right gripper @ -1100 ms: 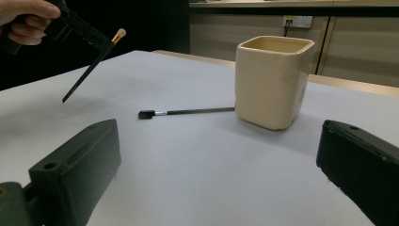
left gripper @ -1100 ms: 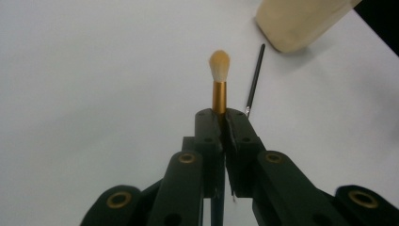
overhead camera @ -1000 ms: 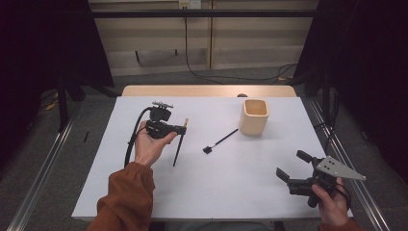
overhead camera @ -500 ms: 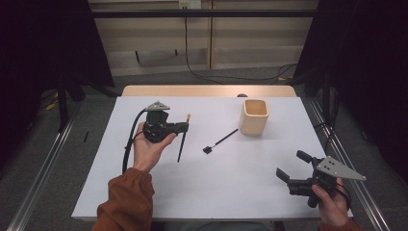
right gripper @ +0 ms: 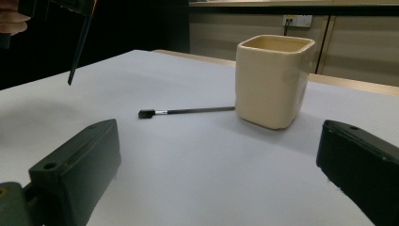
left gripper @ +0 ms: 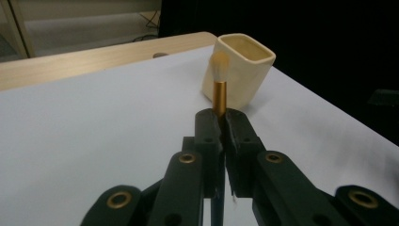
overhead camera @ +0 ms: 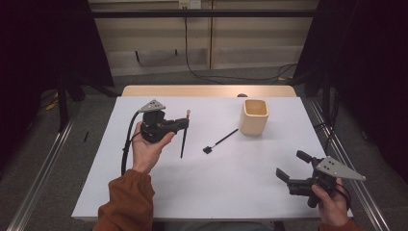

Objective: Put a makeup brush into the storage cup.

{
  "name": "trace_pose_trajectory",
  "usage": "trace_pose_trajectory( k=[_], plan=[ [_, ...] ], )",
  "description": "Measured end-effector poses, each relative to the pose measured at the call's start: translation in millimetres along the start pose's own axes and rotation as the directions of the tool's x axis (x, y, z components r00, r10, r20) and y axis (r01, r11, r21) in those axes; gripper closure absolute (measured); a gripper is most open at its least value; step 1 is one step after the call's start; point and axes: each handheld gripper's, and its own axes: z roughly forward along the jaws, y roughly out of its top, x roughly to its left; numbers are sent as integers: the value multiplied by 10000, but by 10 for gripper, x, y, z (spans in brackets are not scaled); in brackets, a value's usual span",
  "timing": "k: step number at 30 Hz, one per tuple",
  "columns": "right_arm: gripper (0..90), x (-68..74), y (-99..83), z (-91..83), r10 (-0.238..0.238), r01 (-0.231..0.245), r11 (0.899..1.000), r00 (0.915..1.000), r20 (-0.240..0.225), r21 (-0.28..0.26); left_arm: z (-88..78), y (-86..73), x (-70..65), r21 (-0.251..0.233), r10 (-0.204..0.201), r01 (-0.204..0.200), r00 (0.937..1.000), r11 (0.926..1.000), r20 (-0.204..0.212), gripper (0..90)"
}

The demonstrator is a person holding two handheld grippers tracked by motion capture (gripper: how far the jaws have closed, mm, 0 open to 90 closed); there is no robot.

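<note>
The left gripper (overhead camera: 185, 124) clamps a black-handled makeup brush with gold ferrule (overhead camera: 183, 142) (bristles up), lifted at nine o'clock from the cream square ceramic cup (overhead camera: 253, 117). The right gripper (overhead camera: 294, 167) rests wide, empty.

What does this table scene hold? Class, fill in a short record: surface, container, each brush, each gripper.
surface: white table
container: cream cup, upright, empty as far as seen
held brush: gold-ferrule brush, clamped in left gripper, bristles up, above the table
loose brush: black brush, lying flat beside the cup
right gripper: right gripper, jaws open, nothing held
</note>
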Motion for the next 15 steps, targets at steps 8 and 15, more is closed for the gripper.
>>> trace_pose_trajectory(
  k=[8, 15],
  plan=[
    [0, -2, -3, -3, 31, -31, 10000, 10000, 18, 12, -107, 23, -7, -910, 130, -154, 9996, 9957, -261, 848],
    [0, -6, -6, -10, 63, -64, 10000, 9999, 137, 29, -225, -35, -31, -1470, 452, -501, 9983, 9879, -367, 848]
  ],
)
